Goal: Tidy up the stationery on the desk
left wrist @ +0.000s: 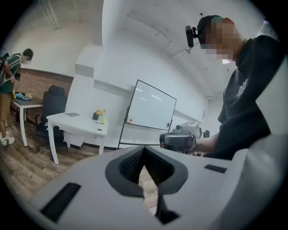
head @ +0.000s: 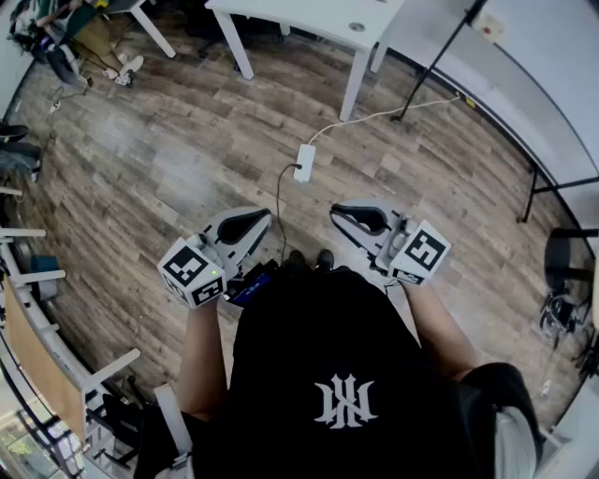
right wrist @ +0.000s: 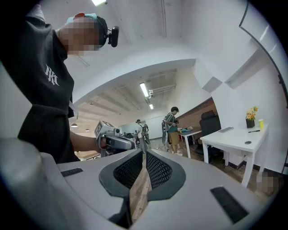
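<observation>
I stand on a wood floor, away from the white desk [head: 309,19], holding both grippers in front of my body. In the head view my left gripper [head: 247,225] and right gripper [head: 361,220] point forward over the floor. Each is shut with nothing between its pads. The left gripper view shows its jaws [left wrist: 144,150] closed at the tips, with the desk [left wrist: 76,122] beyond carrying a small flower pot [left wrist: 99,115] and a flat item [left wrist: 72,114]. In the right gripper view the right gripper [right wrist: 145,153] is closed too; a pen [right wrist: 254,131] lies on the desk [right wrist: 238,140].
A white power strip [head: 304,161] and its cable lie on the floor ahead. A whiteboard [left wrist: 150,110] stands on a stand beside the desk, an office chair [left wrist: 51,105] to its left. Other people [right wrist: 171,126] stand by a far table. A black stand [head: 440,56] rises at right.
</observation>
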Demonstrator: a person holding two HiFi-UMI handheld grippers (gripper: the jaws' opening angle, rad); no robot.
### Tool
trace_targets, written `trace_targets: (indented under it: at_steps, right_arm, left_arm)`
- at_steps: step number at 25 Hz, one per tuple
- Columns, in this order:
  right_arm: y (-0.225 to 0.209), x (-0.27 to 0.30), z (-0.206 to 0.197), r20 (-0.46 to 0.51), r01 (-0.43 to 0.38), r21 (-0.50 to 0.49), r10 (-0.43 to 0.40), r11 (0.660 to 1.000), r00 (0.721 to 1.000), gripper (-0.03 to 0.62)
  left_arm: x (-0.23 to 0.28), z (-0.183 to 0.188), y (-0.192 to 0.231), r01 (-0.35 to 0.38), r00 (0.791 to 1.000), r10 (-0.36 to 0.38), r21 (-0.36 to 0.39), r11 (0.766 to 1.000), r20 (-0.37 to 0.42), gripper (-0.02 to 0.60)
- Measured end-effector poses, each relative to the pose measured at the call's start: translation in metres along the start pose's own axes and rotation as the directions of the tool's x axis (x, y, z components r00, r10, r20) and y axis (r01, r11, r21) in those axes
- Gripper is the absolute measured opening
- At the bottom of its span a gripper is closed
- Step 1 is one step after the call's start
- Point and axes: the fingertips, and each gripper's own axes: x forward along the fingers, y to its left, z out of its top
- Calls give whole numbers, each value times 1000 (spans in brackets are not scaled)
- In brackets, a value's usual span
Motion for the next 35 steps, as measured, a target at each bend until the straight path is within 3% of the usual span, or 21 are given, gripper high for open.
trace_targets:
  at_steps: [16,31,35]
  right_arm:
    - [-4,-15,7,34,43,0,-43,999,998,49]
    - [-6,5,-3,91,-16,77,9,997,996,49]
    - [-21,11,-1,86,-11,84,4,996,996,49]
  left_arm:
    - [8,0,-9,19,1000,-19,2,1000,15,2]
    - [-6,3,6,11,1000,-12,-9,1000,-24,2]
    - [9,16,22,57,998,-56,-52,997,21,2]
